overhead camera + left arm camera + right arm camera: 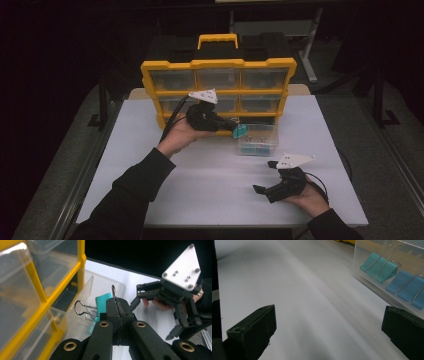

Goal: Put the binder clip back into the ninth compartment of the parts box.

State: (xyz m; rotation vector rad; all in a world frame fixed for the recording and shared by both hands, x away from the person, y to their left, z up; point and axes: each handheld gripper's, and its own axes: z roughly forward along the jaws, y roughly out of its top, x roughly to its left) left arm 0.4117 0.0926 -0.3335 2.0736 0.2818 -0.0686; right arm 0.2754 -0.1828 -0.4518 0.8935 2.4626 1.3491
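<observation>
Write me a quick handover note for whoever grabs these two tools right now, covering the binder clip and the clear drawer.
Left tool: shut on the teal binder clip, pinching one wire handle, held over the clear drawer in front of the yellow organiser.
Right tool: open, holding nothing, low over the white table, nearer the person than the drawer.
Drawer: out of the organiser, standing on the table, with teal and blue clips inside.
Done: clip picked up and brought to the drawer.
Left: probably release the clip into the drawer, then likely slide the drawer back into the organiser.
</observation>
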